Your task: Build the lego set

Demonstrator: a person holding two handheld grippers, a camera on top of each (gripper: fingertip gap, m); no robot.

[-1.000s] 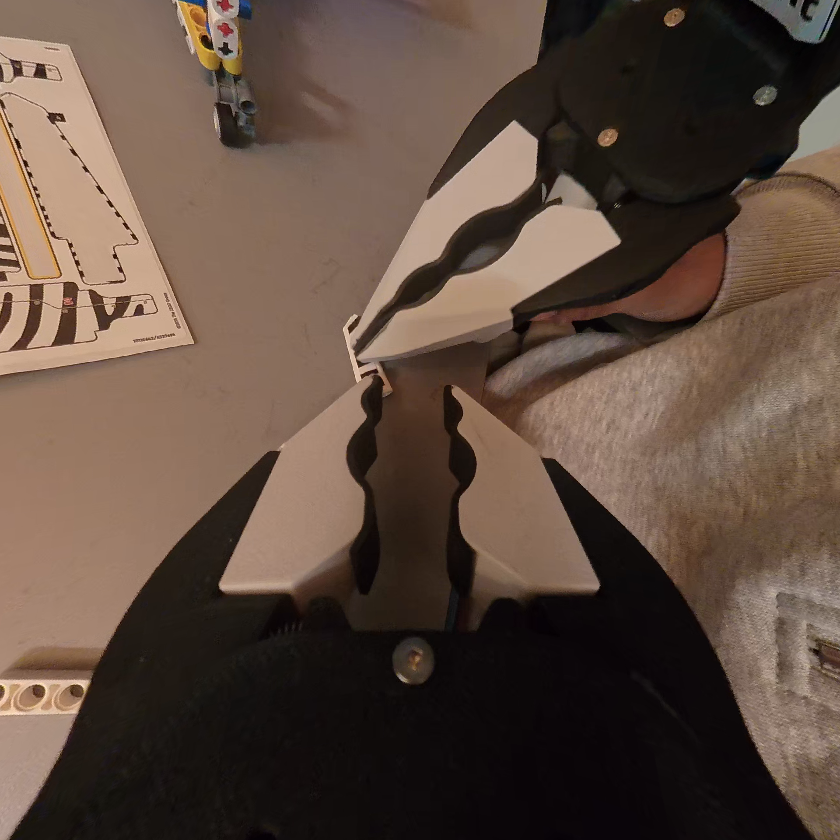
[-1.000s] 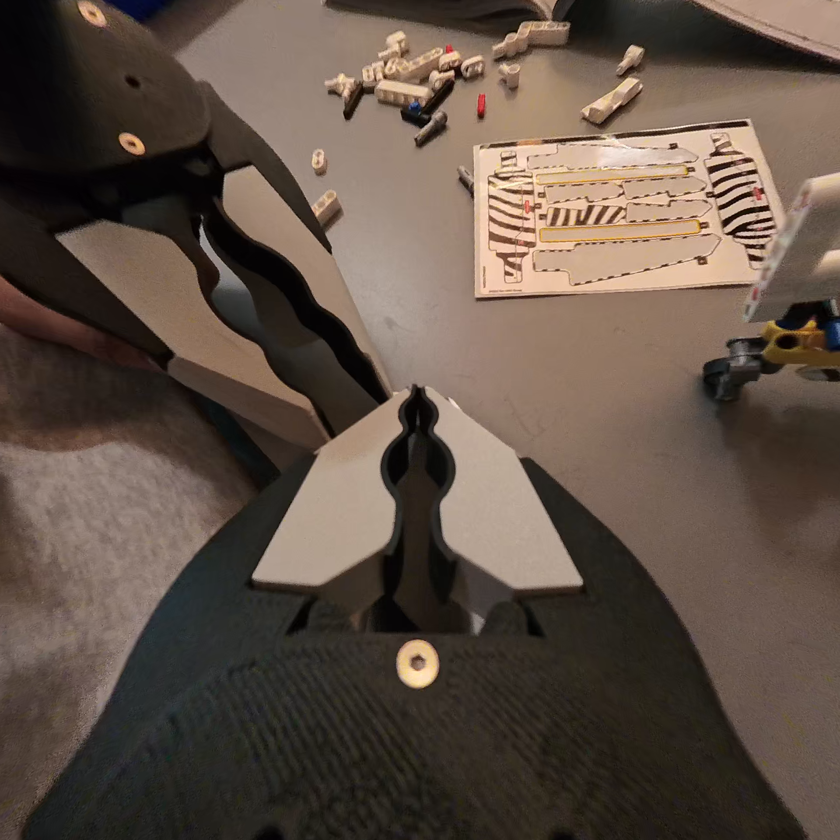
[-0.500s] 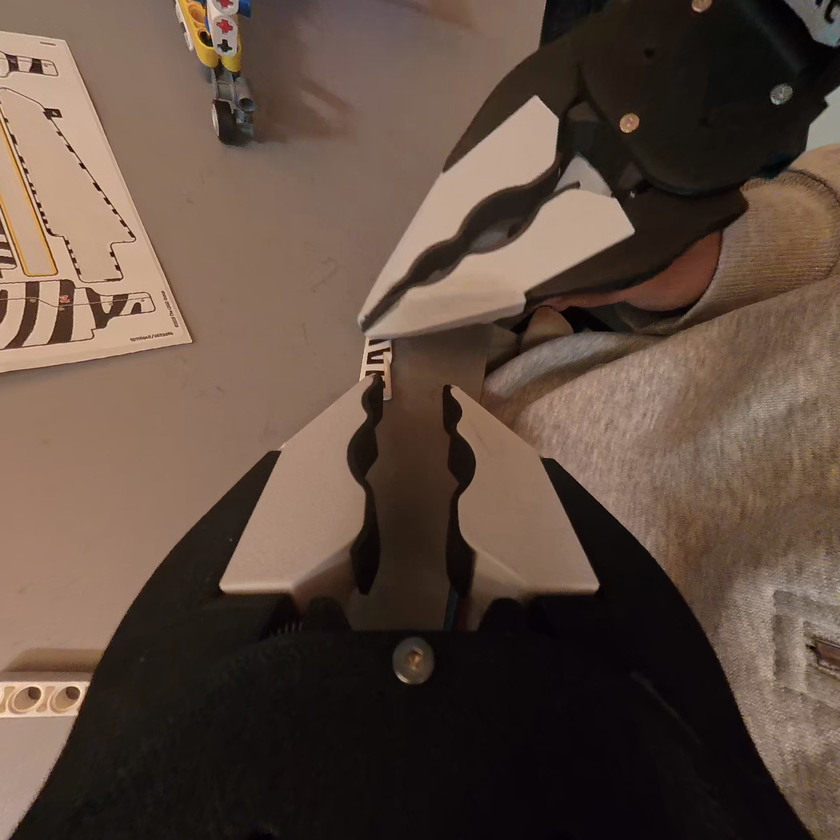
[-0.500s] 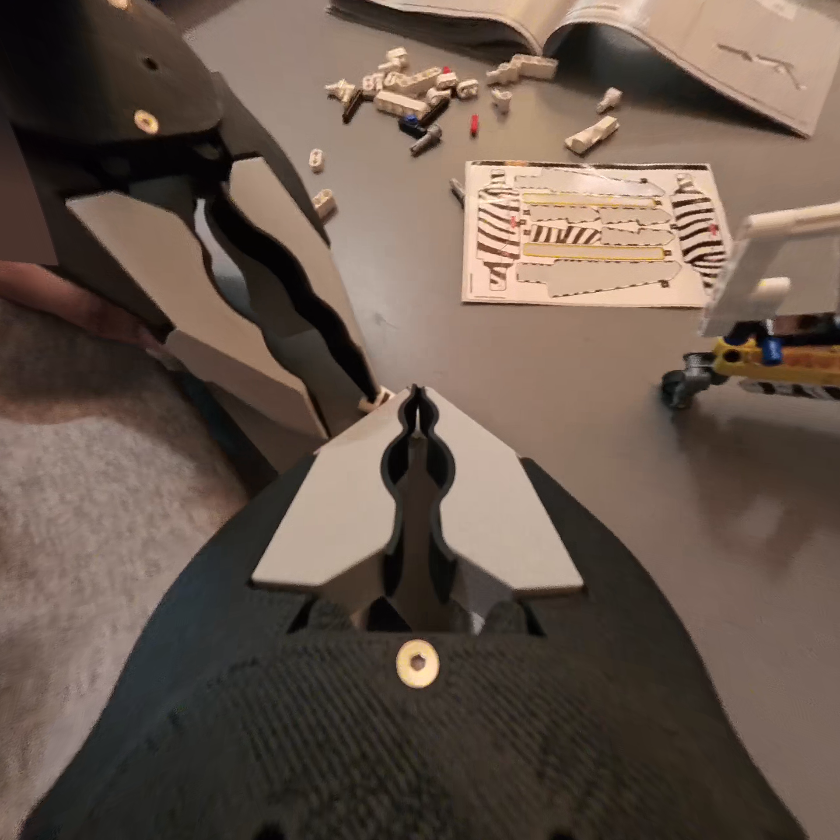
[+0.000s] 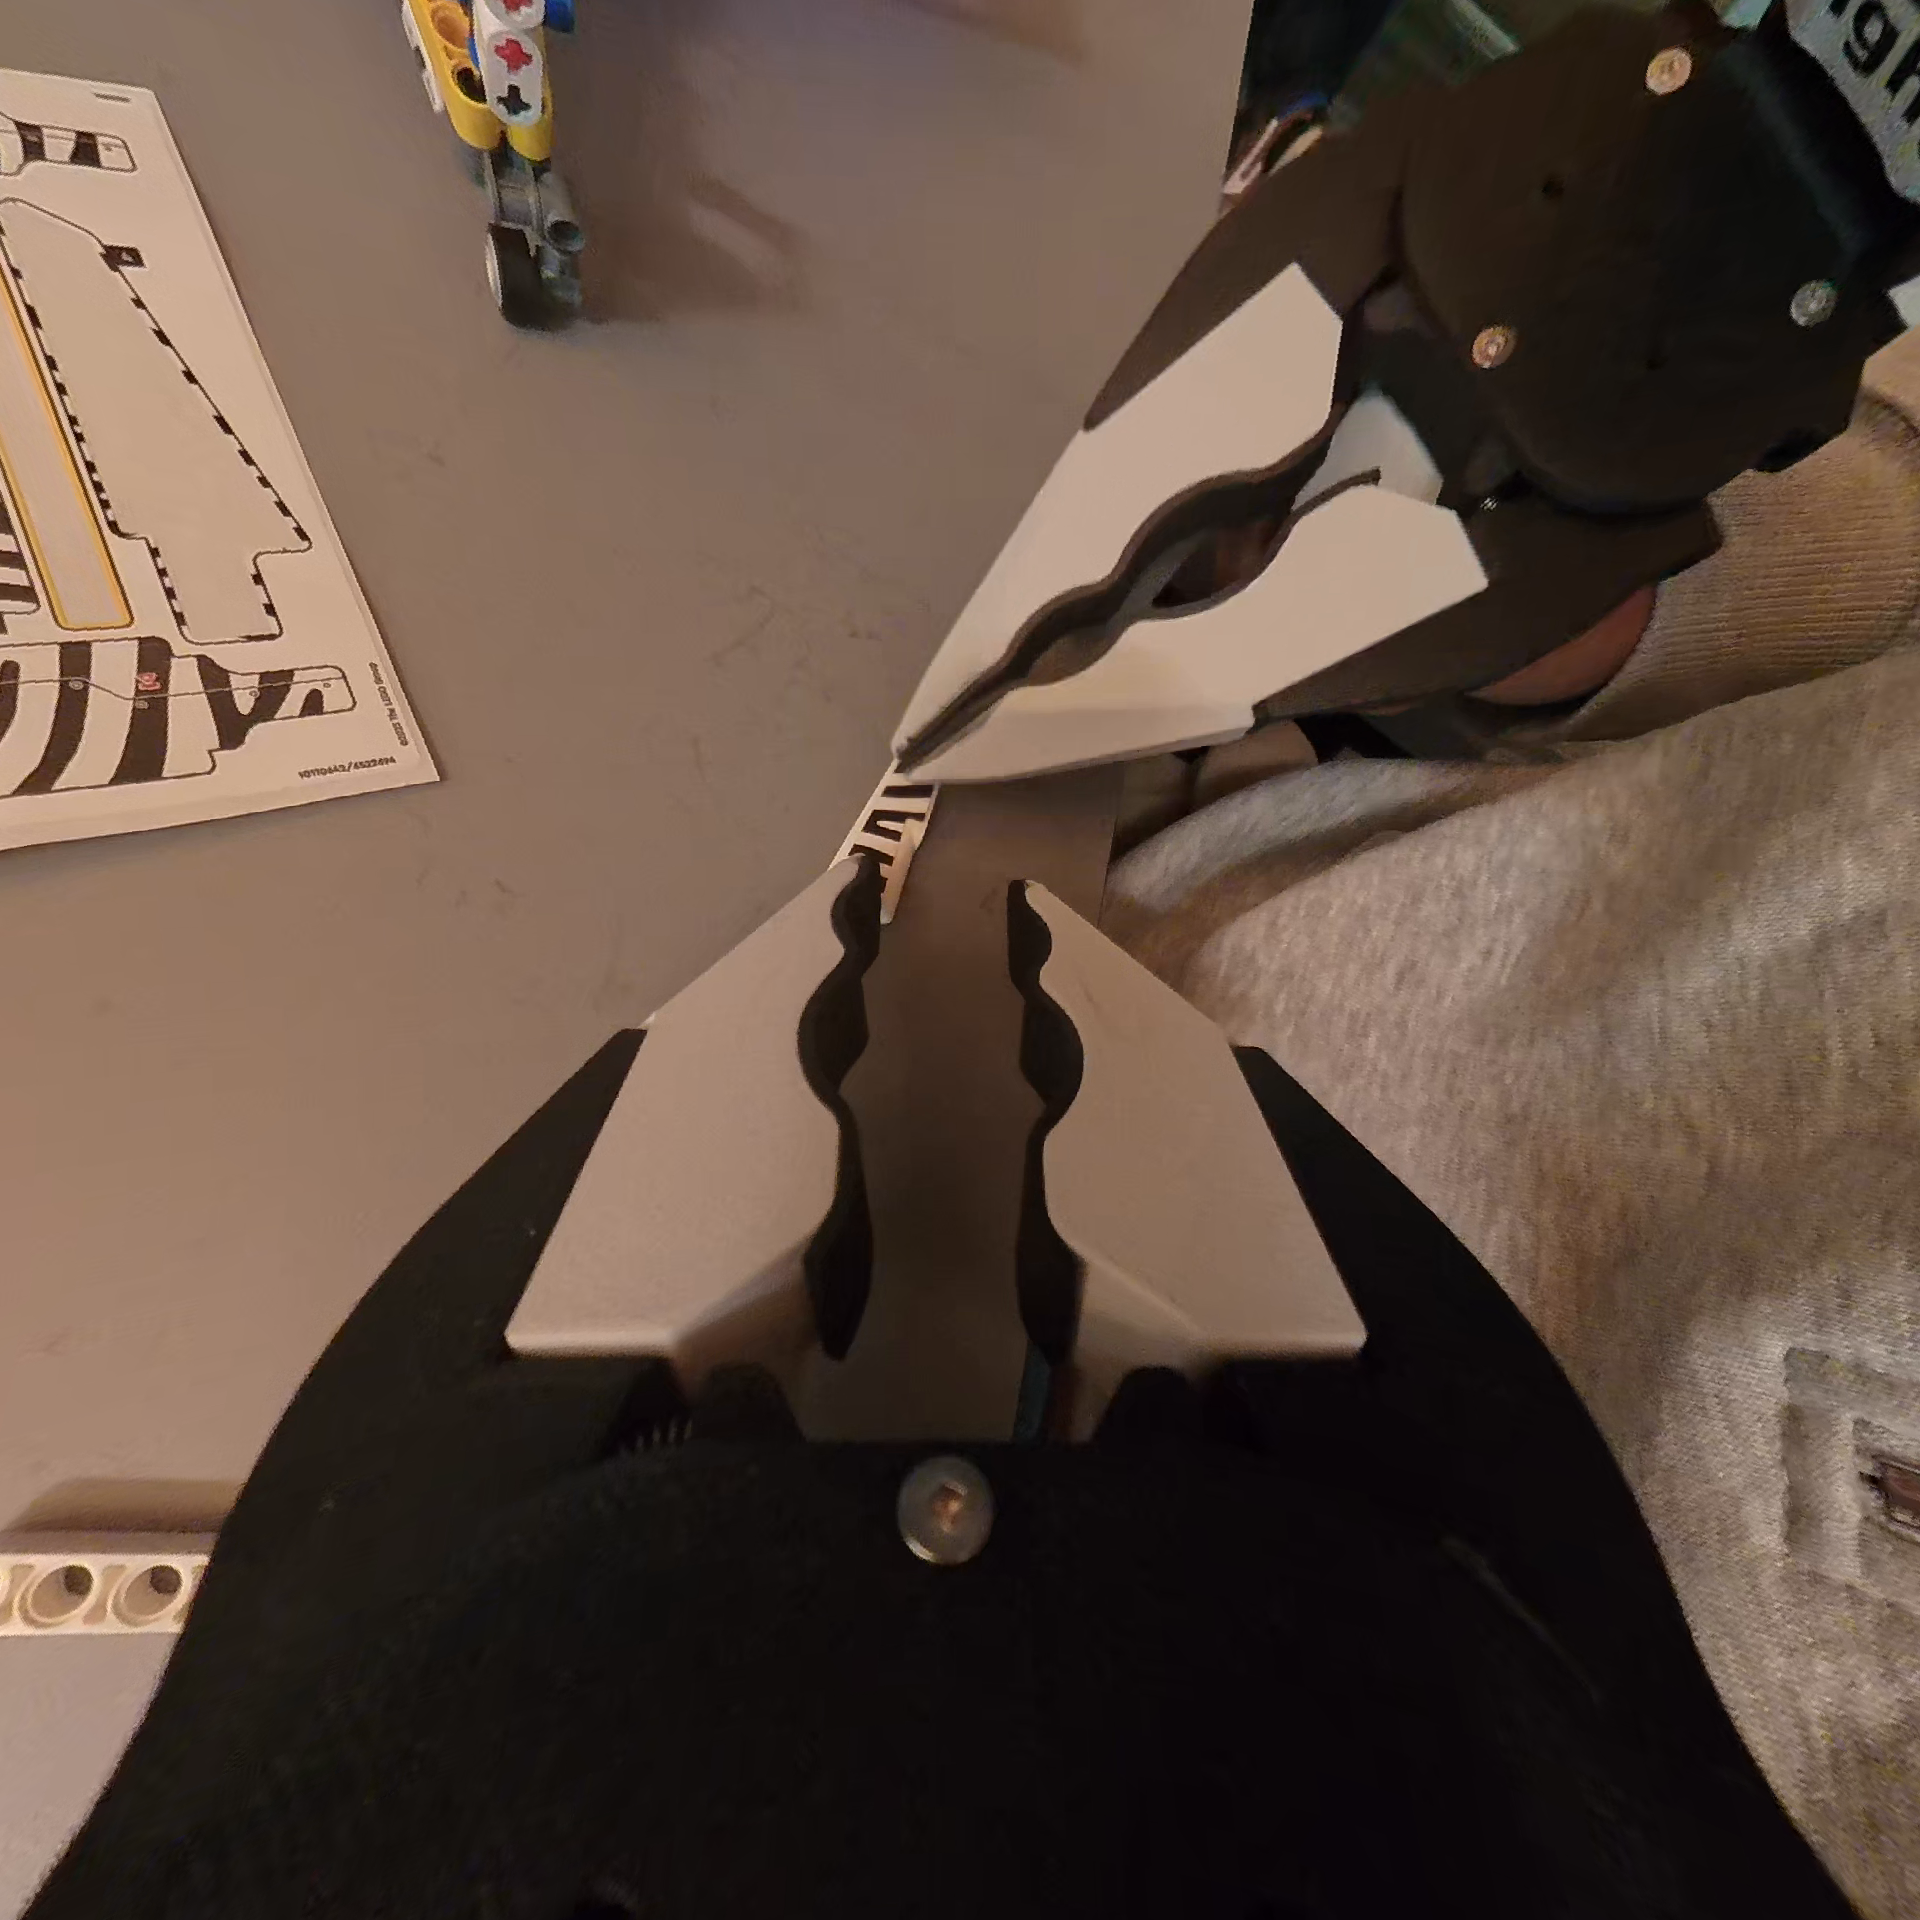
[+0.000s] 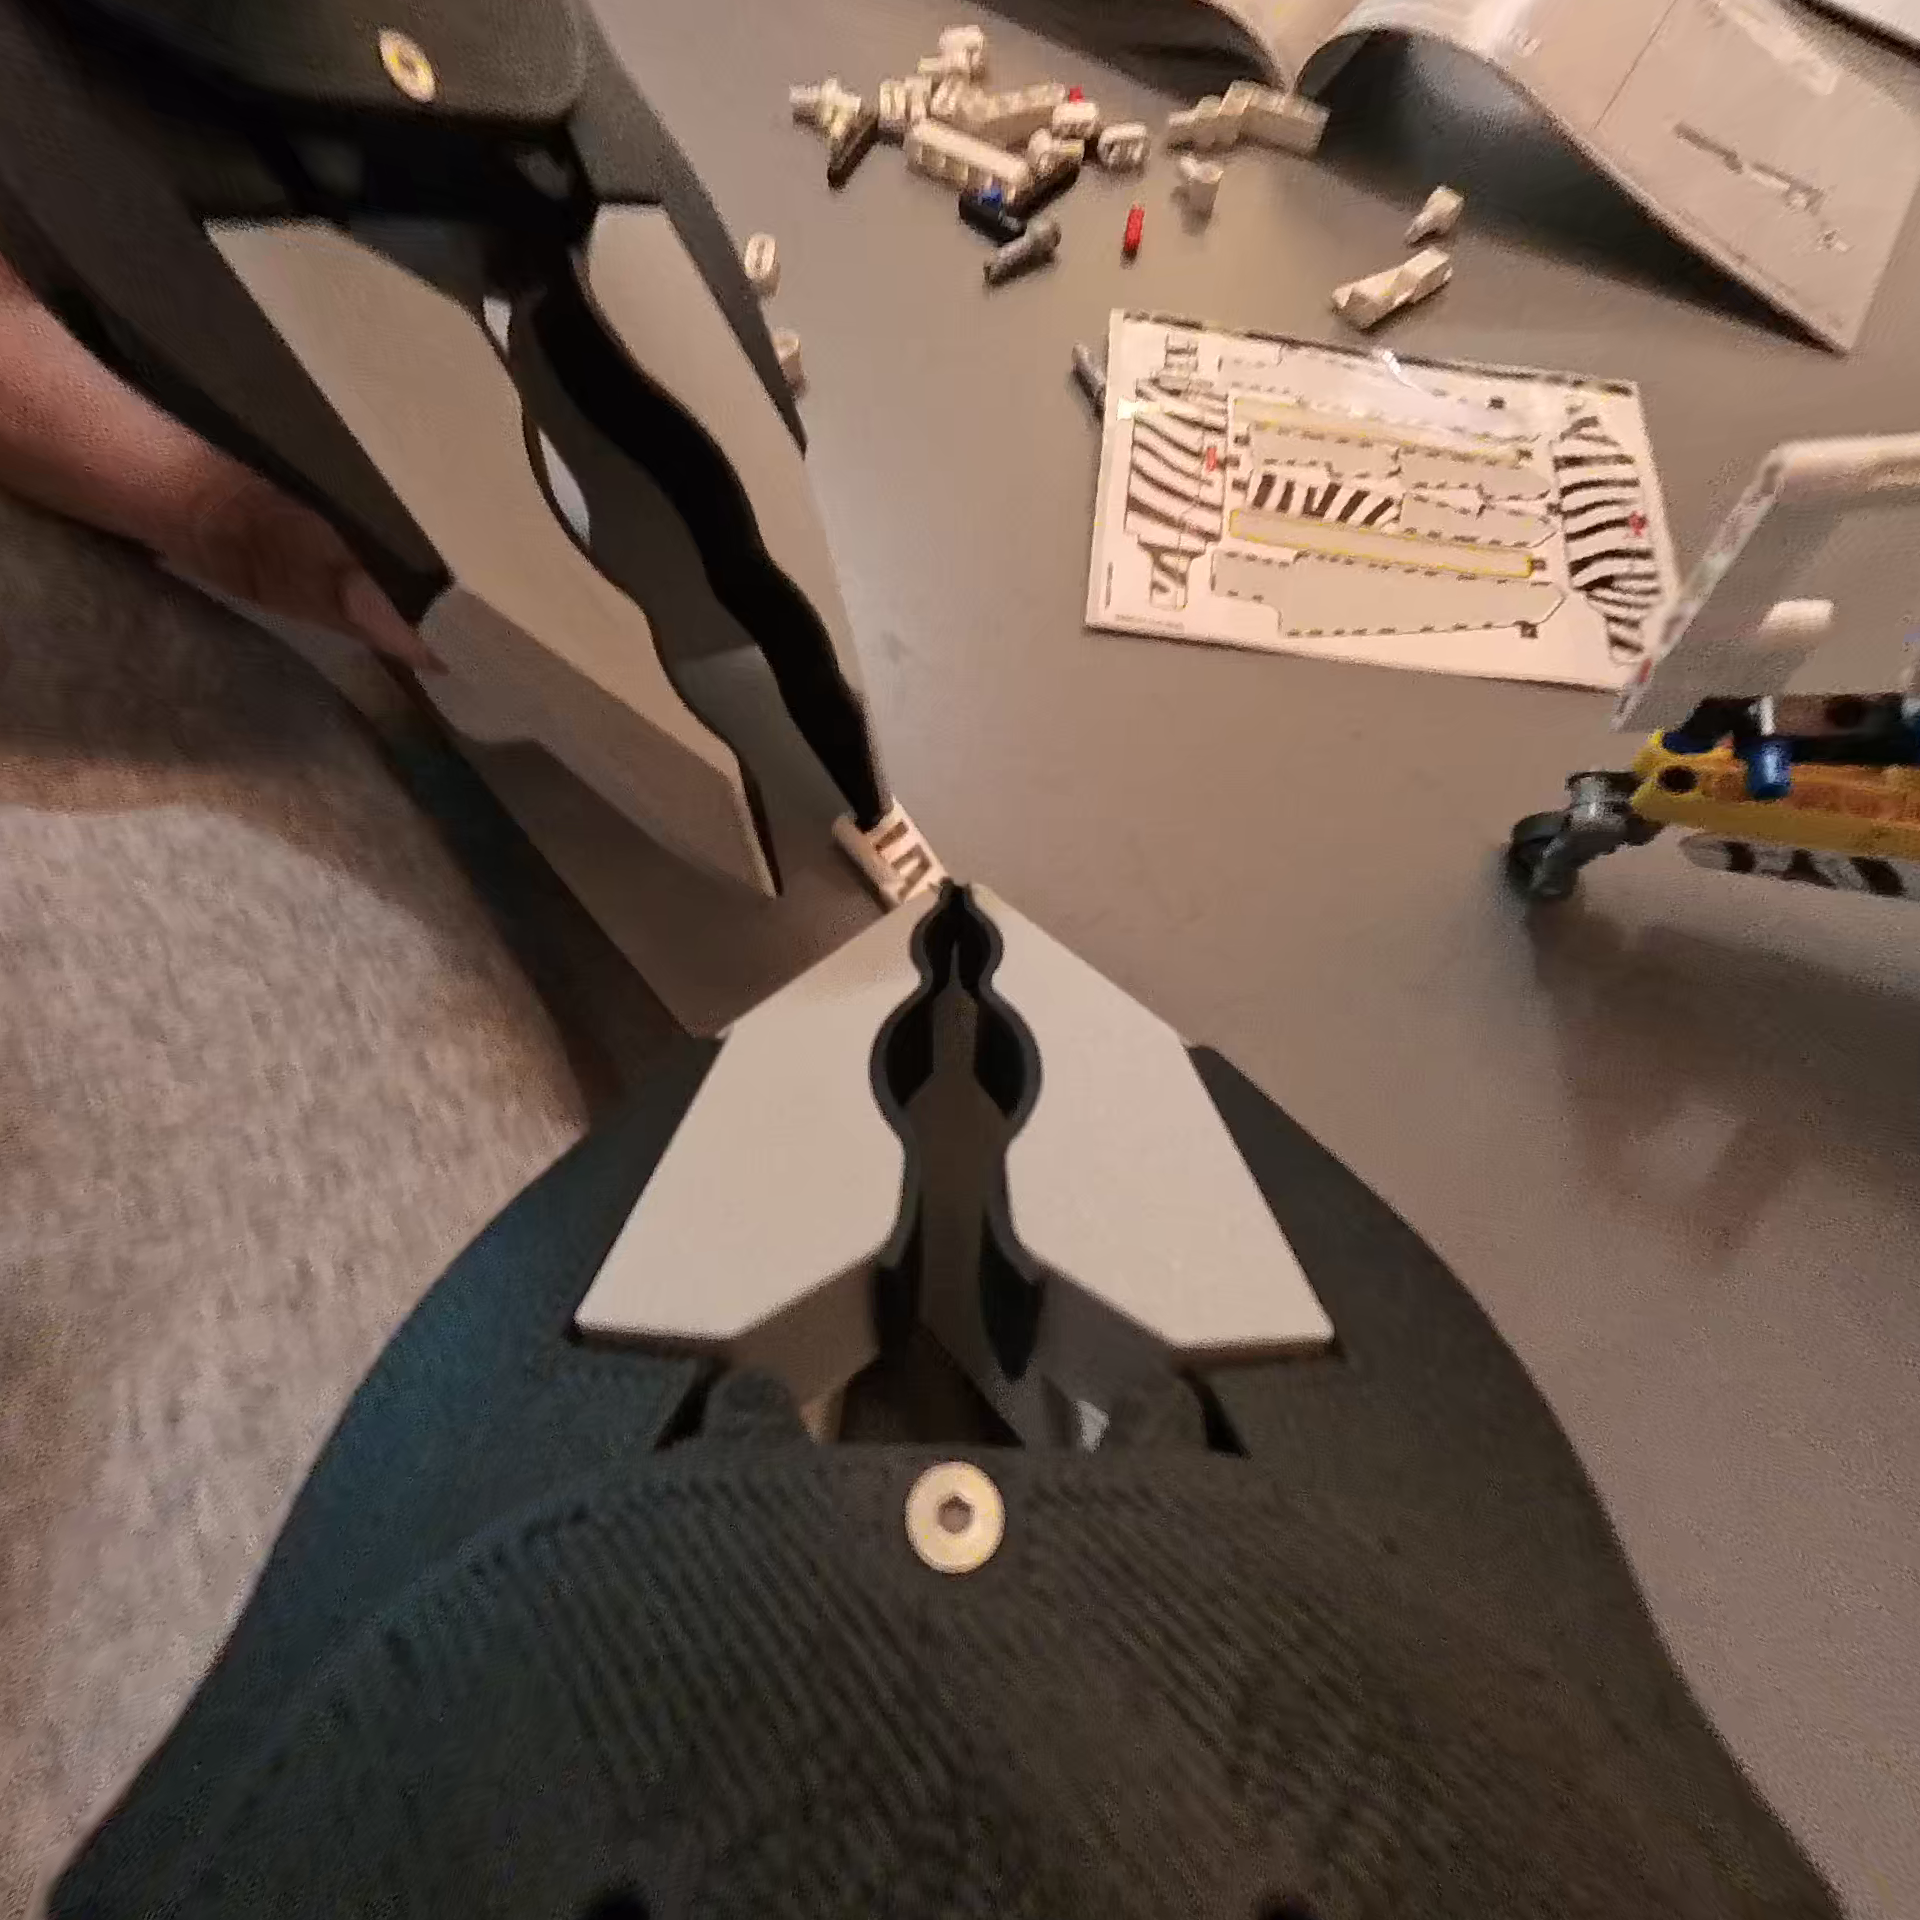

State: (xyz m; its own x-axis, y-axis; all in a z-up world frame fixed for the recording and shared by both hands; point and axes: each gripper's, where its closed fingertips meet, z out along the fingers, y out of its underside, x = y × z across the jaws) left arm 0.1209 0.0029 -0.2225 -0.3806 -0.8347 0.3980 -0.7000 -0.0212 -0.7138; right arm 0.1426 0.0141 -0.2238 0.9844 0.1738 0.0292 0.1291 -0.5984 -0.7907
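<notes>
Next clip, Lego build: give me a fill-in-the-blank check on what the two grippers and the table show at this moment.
1. The right gripper is ____ on the small striped piece.
2. The left gripper has its jaws ____.
3. The sticker sheet lies ____ on the grey table.
4. The partly built model has a ____ frame above its wheel.

Missing words: shut; open; flat; yellow

**Striped piece held at the table's near edge**

A small white piece with black stripes [image 5: 896, 844] sits over the table's near edge, between both gripper tips. The yellow wheeled model [image 6: 1756, 800] stands mid-table. Loose pale bricks [image 6: 987, 125] lie clustered toward the far edge.
</notes>
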